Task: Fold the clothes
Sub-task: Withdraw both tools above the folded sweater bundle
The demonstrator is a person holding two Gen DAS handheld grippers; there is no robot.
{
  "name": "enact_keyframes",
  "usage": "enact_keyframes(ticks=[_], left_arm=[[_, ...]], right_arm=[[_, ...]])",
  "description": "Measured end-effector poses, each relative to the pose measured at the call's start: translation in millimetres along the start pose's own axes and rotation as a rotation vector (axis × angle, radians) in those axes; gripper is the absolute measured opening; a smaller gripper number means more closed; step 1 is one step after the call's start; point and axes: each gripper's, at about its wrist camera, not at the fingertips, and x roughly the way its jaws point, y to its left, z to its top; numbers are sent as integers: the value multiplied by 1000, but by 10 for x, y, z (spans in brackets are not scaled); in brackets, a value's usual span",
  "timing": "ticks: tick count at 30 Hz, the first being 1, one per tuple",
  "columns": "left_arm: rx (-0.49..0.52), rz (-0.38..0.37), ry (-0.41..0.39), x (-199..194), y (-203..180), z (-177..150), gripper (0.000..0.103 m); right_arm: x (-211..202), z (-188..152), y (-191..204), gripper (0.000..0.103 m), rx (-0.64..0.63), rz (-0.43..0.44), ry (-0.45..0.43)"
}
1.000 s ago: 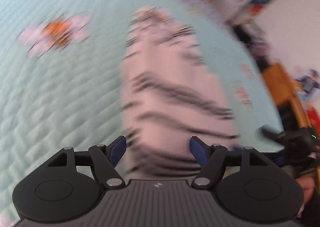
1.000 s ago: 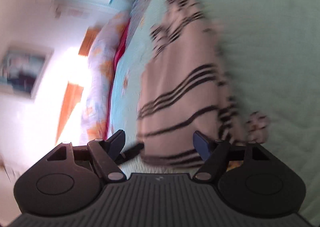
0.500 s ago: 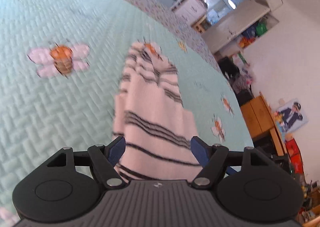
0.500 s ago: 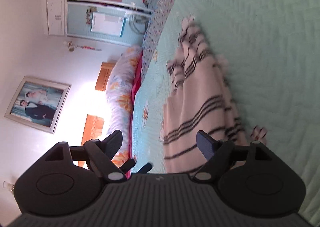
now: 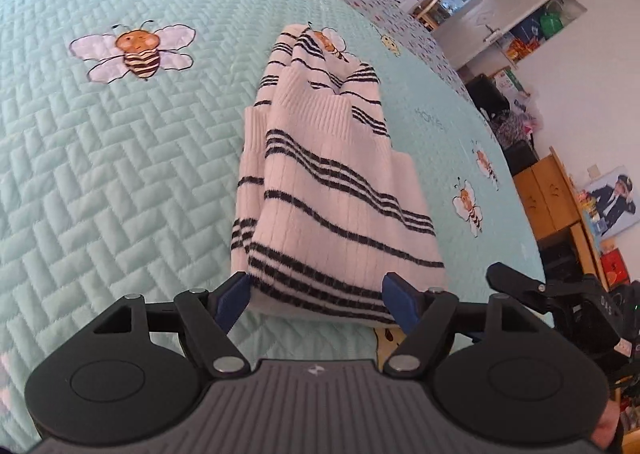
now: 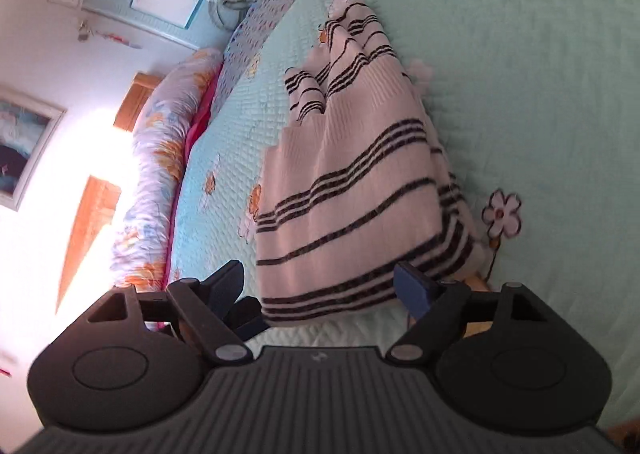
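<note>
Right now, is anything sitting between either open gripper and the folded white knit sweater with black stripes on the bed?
Nothing visible. Left gripper and right gripper both face the sweater's near edge.

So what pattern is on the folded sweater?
The sweater is pinkish-white with thin black stripes, clearest in the left wrist view.

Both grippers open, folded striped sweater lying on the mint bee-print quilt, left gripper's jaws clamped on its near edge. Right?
Not quite. The left gripper is not clamped: its jaws stand wide apart on either side of the near edge of the folded striped sweater, holding nothing, as the left wrist view shows. The rest holds: the right gripper is open too, and the sweater lies on the mint bee-print quilt.
</note>
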Motion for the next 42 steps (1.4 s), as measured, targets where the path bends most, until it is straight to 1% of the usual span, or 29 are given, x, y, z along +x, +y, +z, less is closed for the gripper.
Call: enact_keyframes(ticks=[2,3,7,12,14,17,20,24,25,27,30,35,42], left_arm=[[-13,-14,-16,-103,7,-33,75],[-19,-20,-24,-155,9,-50,75],[-41,-44,-51,-328,-14,-167,75],[-23,-30,-51,-417,-100,-295,75],[-14,-8,-62,-453,-134,-332,75],[30,57,-78,-494,-210,-376,75],[61,107,-80,-487,-243,-394,75],[139,219,-92,-441,-389,-357,75],[161,233,-96,-439,-425,-356,75],[199,246,-103,-438,-487,-366,75],[220,252,-111,-424,-548,-375,75],[204,259,-110,-422,-548,-393,76],[190,257,-113,-454,-569,-402,75]], right_arm=[[-67,-82,117,82,-31,24,-10],[-87,-120,164,82,-43,16,-9],[-109,-236,266,82,-76,-40,28],[-158,-382,415,82,-163,-106,41],[-166,-434,452,82,-195,-132,43],[-182,-496,490,82,-243,-179,39],[-160,-510,505,82,-278,-225,42],[-123,-490,592,82,-349,-327,28],[-119,-488,614,82,-367,-348,23],[-128,-495,650,82,-397,-373,14],[-157,-504,674,82,-427,-394,-4],[-228,-516,694,82,-454,-420,-22],[-258,-549,719,82,-469,-430,-22]])
